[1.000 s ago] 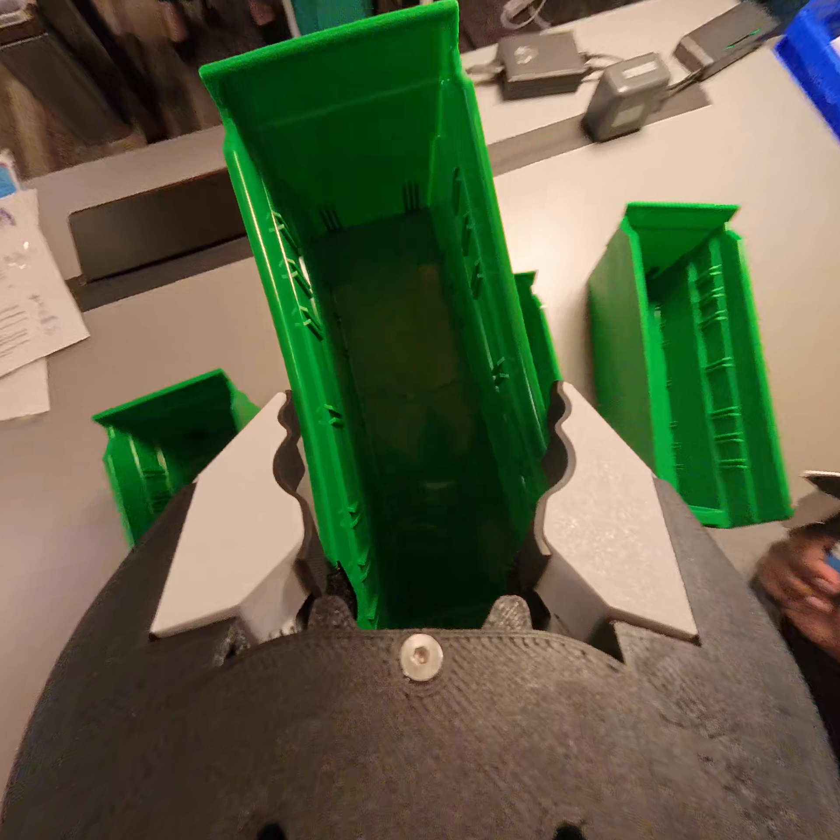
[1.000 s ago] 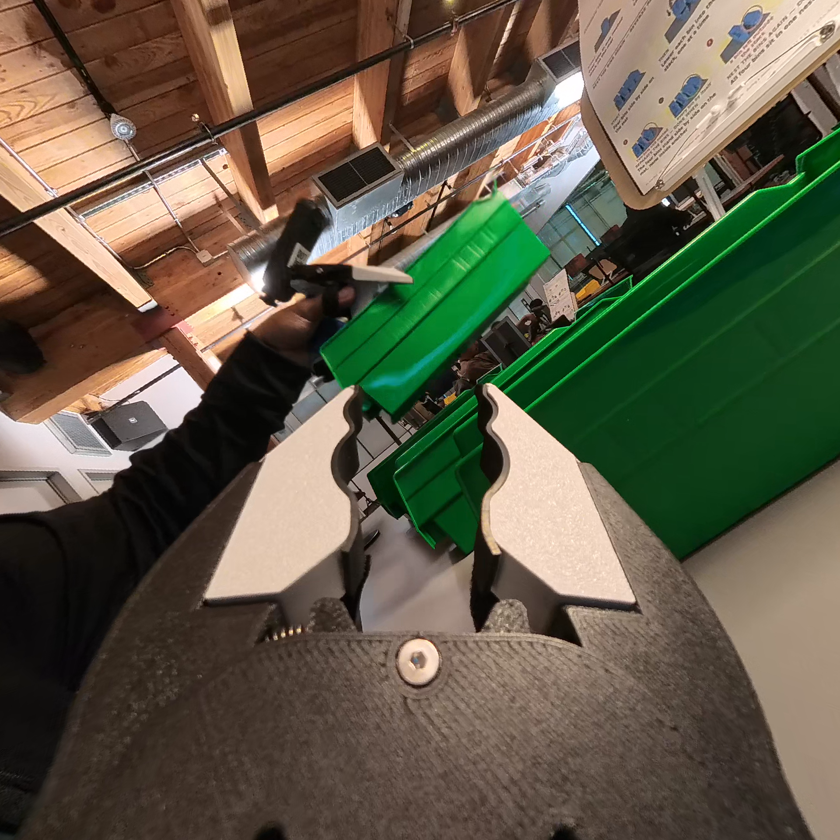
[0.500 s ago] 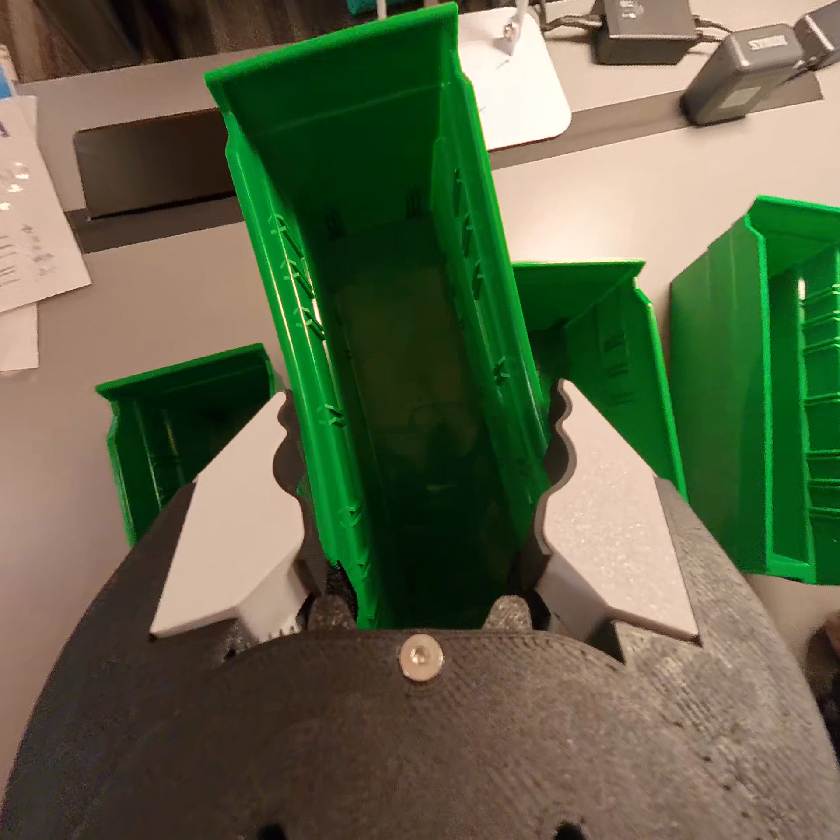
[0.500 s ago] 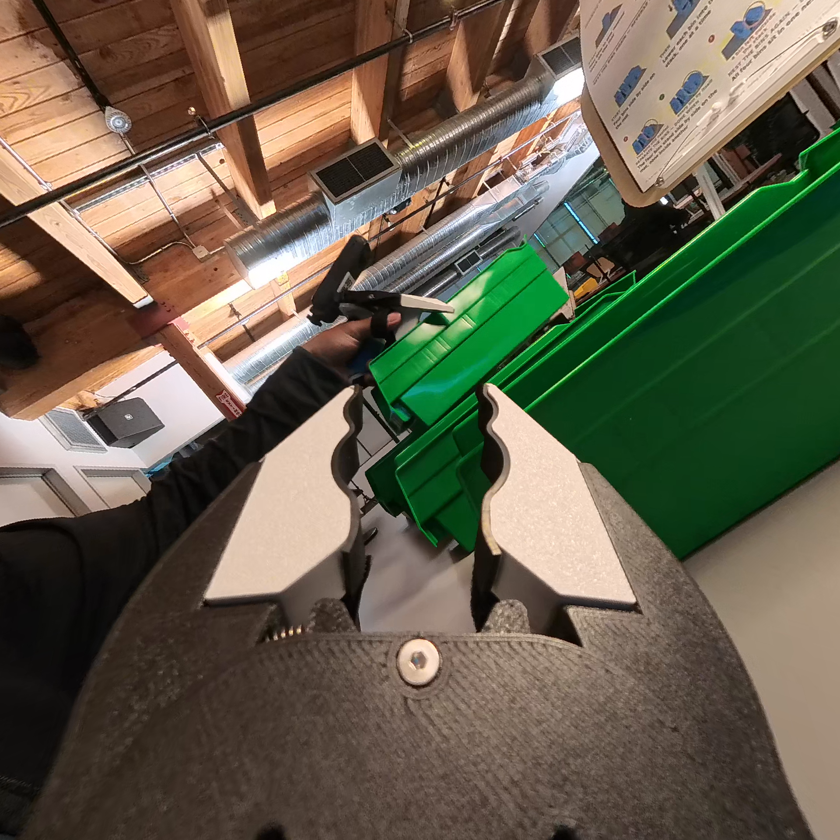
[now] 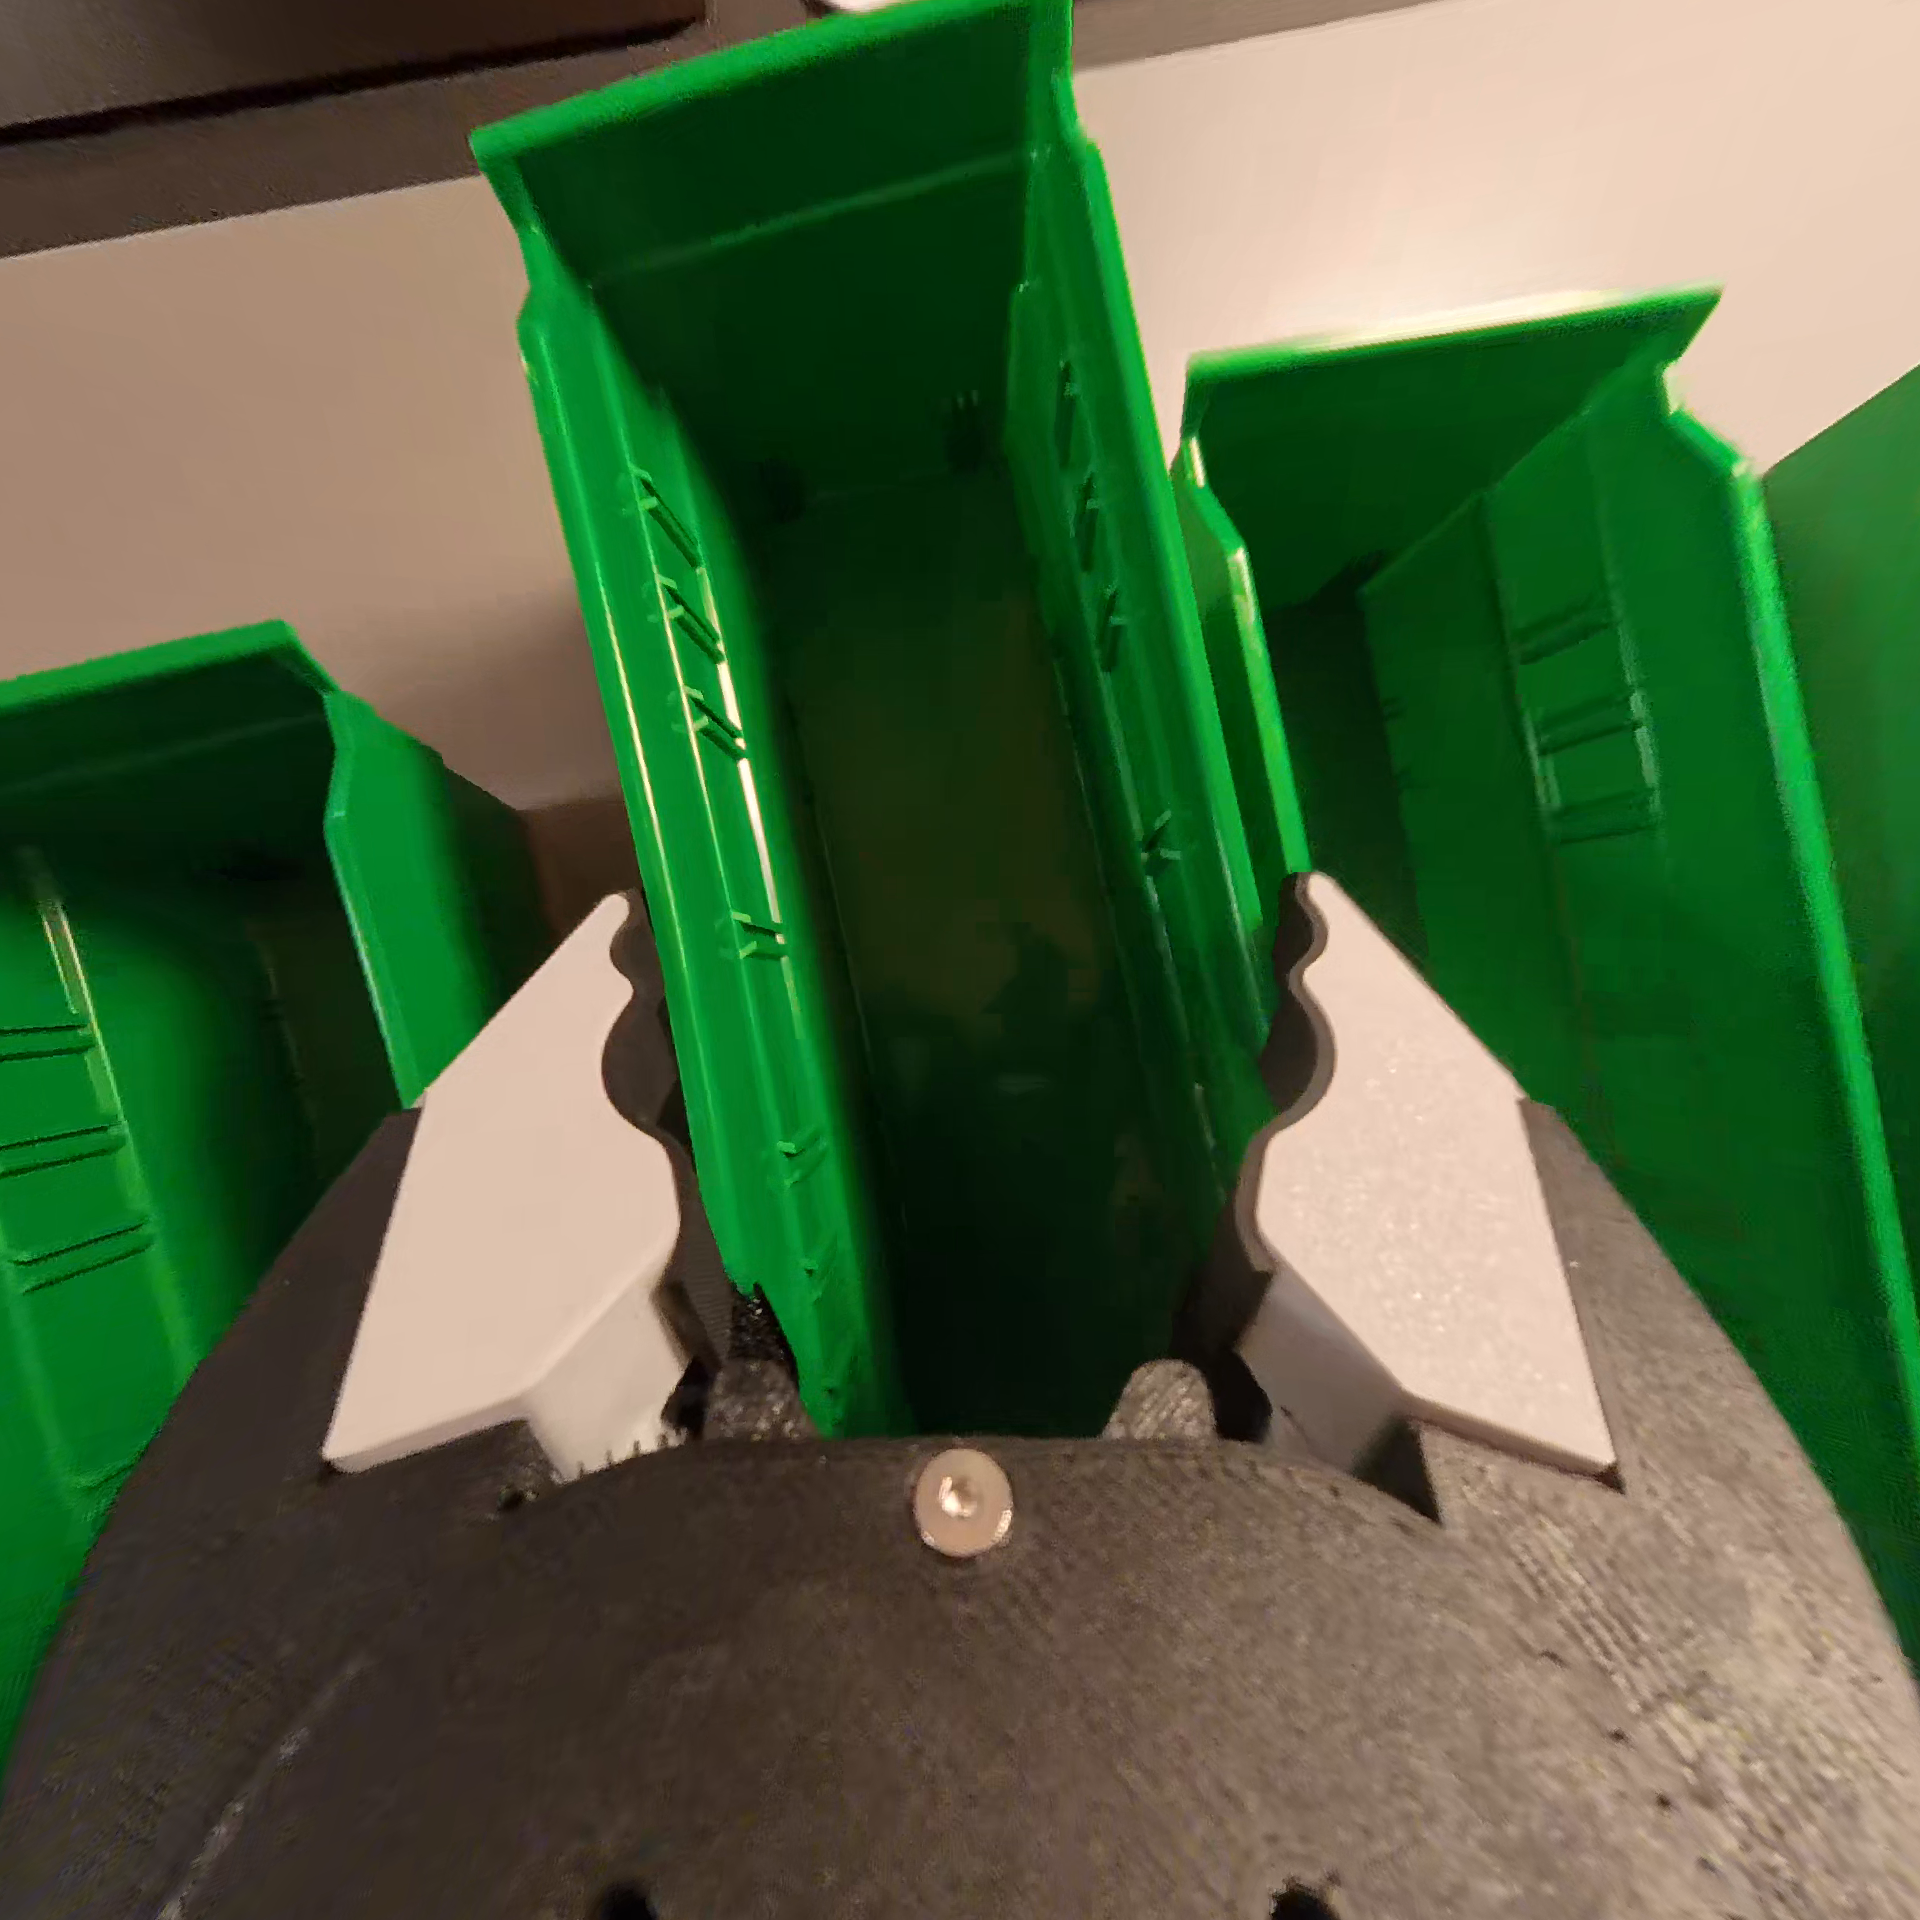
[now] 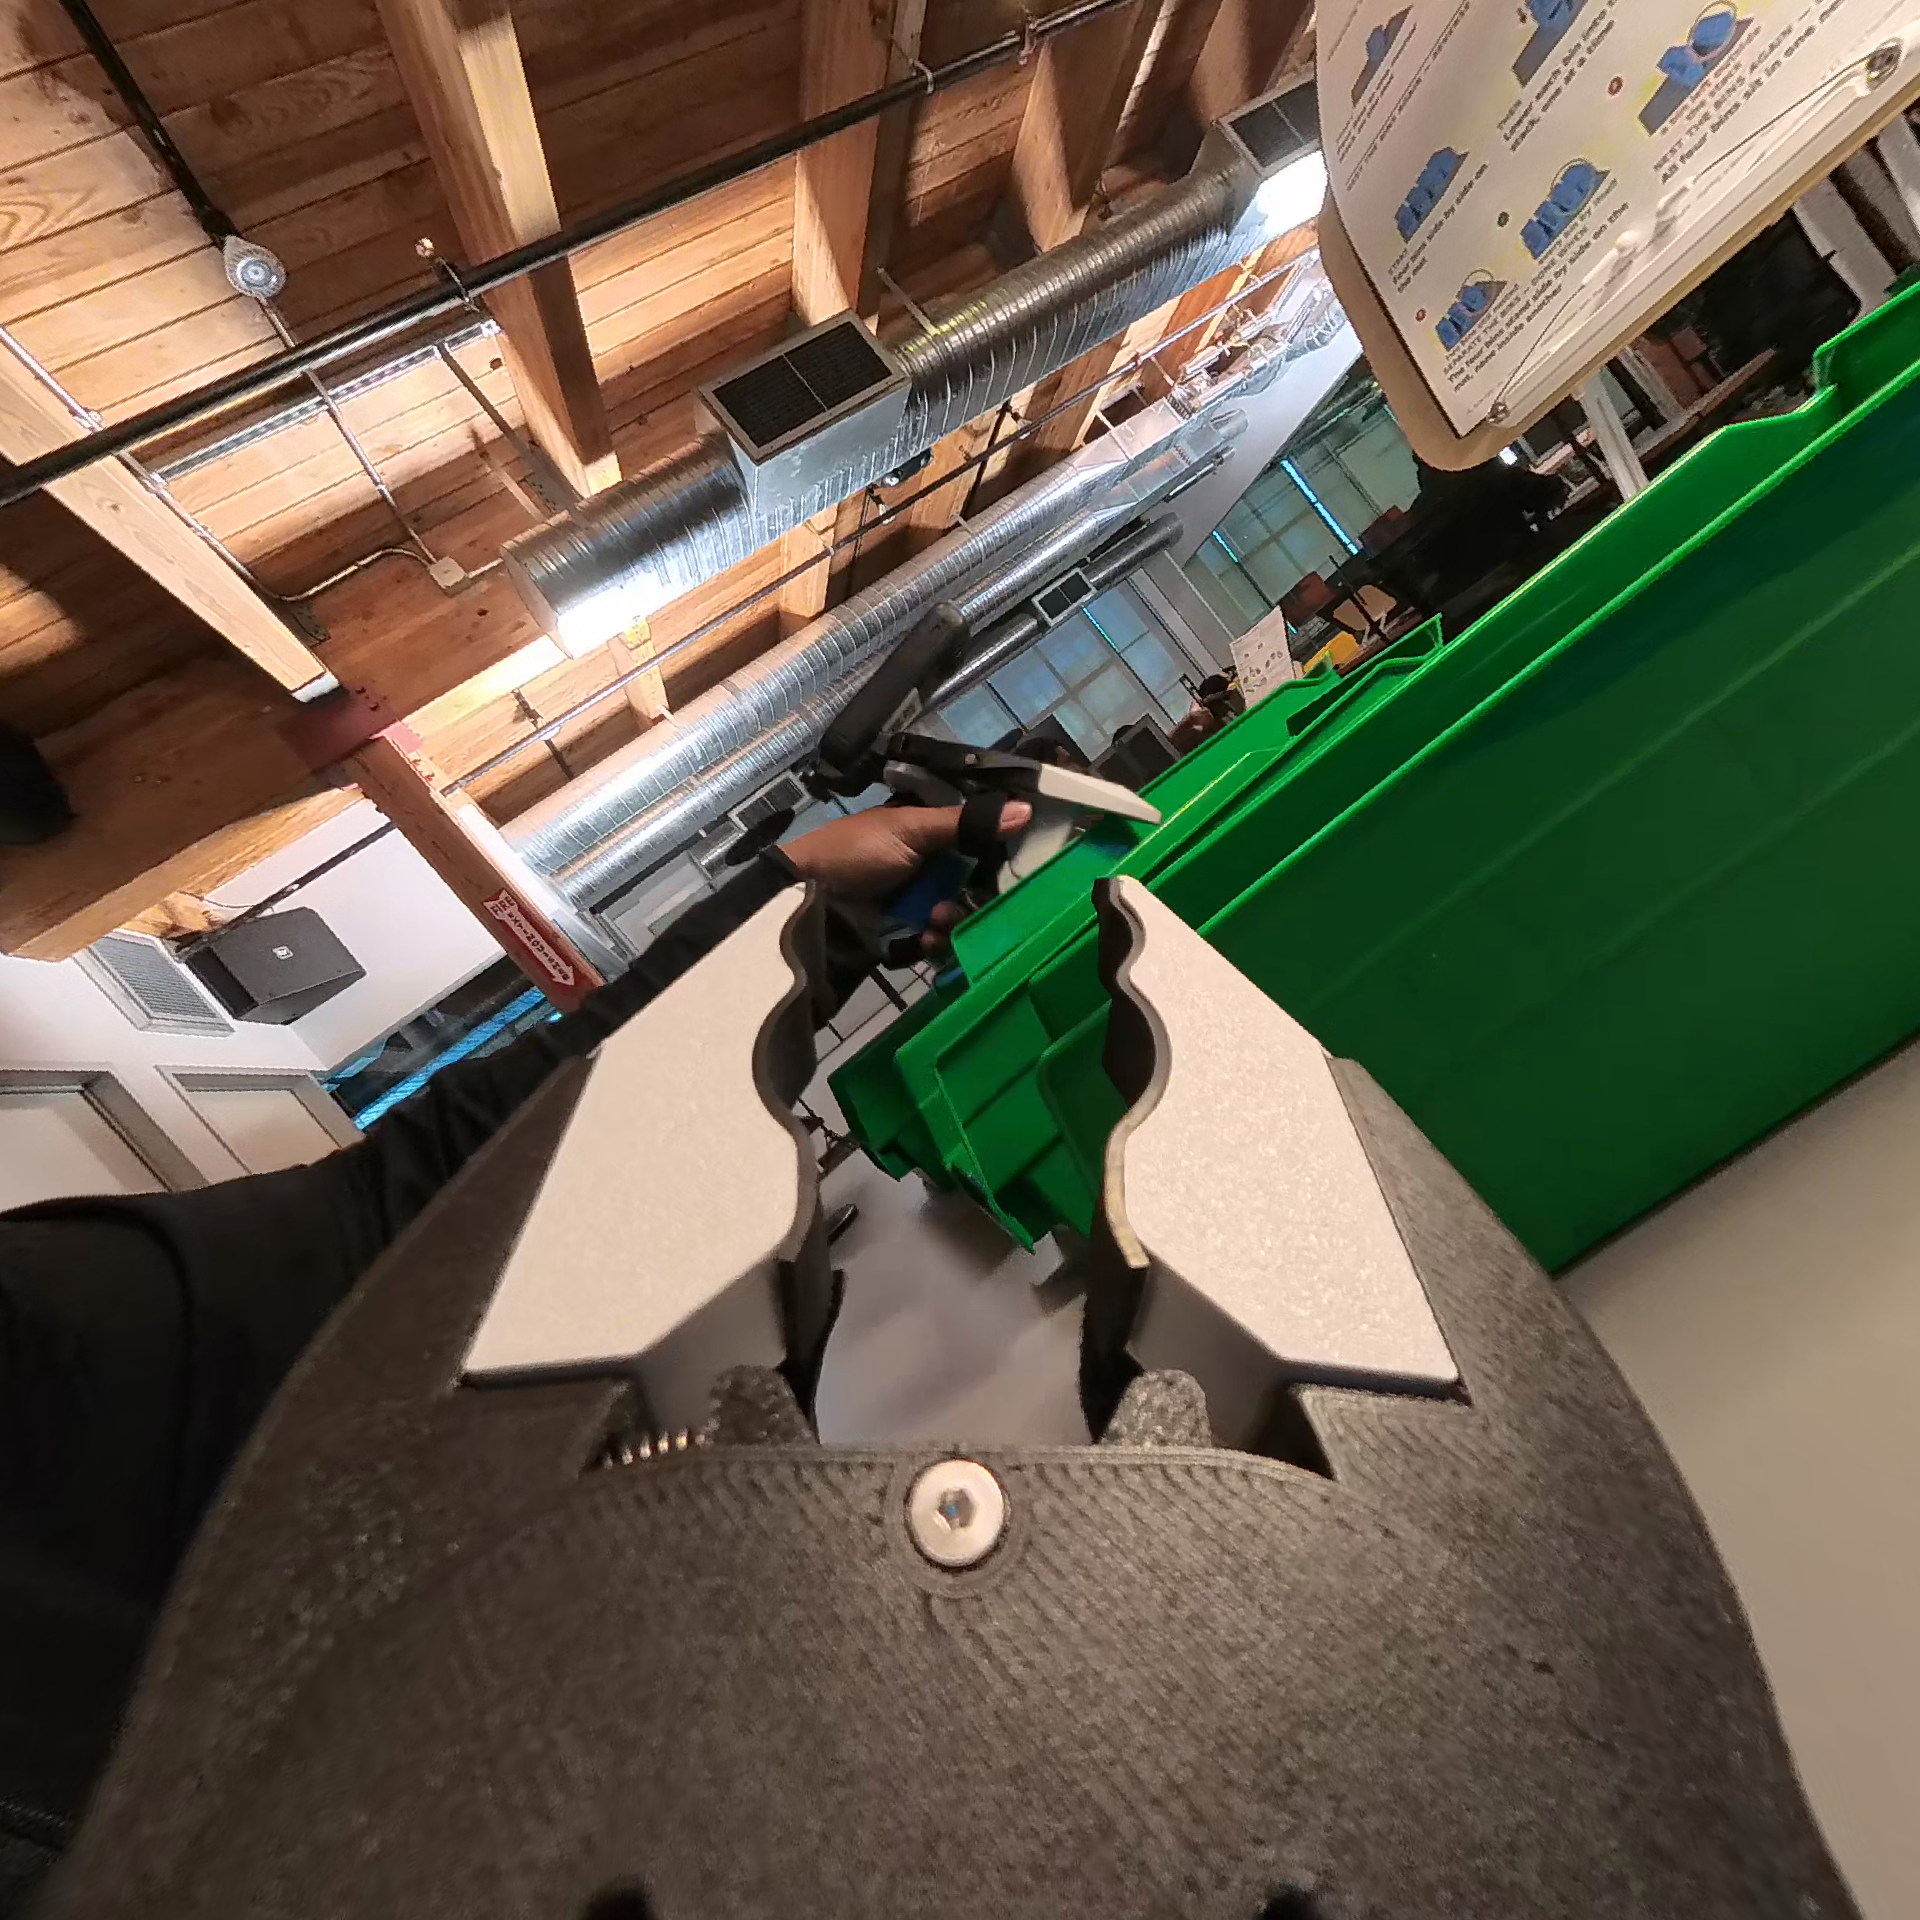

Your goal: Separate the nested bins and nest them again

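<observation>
Green bin [image 5: 914, 727] noted lengthwise between the fingers of the left gripper [image 5: 961, 894], open end pointed at the table's far edge. The jaws are set wide about its two long walls; whether the pads press on them cannot be told. A second earlier it was carried high and tilted above the table [image 5: 260, 416]. Now it has been lowered into the gap between a left-hand bin [image 5: 187, 883] and a right-hand bin [image 5: 1558, 675], level with both. A further bin [image 5: 1860, 831] is seen at the right edge. The move is judged a set-down, so separating looks almost done and nesting is not yet begun. The right gripper [image 6: 951, 914] is kept low over the table, jaws narrowly apart, nothing between them.
</observation>
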Tool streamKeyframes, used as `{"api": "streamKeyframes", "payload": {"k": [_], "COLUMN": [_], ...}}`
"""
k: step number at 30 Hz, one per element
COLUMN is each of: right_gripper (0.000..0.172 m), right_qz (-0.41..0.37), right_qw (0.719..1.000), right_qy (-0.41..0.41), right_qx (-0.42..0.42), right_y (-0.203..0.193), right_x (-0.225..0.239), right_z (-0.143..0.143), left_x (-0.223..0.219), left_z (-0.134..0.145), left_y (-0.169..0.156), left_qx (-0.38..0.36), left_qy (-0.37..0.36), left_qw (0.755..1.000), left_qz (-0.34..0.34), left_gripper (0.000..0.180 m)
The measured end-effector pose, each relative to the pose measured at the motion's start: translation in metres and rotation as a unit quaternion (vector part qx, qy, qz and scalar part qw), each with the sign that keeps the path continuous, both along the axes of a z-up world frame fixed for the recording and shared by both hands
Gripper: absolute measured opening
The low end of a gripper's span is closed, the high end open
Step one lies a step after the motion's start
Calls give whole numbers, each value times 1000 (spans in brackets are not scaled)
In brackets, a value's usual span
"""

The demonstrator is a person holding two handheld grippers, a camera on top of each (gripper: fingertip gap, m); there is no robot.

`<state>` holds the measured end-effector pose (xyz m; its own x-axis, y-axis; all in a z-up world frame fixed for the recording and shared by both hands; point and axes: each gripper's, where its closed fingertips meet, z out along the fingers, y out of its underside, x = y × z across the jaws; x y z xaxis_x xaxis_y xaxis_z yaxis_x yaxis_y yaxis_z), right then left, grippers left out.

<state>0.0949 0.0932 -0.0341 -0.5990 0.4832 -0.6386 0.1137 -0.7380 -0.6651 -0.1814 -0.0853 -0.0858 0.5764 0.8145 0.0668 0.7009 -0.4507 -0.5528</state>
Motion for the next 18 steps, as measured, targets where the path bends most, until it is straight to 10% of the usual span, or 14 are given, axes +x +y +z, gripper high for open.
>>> {"api": "streamKeyframes", "payload": {"k": [18], "right_gripper": [56], "right_qz": [-113], "right_qw": [983], "right_qy": [-57], "right_qx": [136], "right_y": [0], "right_x": [-13], "right_z": [-18], "left_x": [113], "left_z": [55], "left_y": [-2], "left_qx": [210], "left_qy": [150], "left_qw": [961], "left_qz": [-98], "left_gripper": [114]}}
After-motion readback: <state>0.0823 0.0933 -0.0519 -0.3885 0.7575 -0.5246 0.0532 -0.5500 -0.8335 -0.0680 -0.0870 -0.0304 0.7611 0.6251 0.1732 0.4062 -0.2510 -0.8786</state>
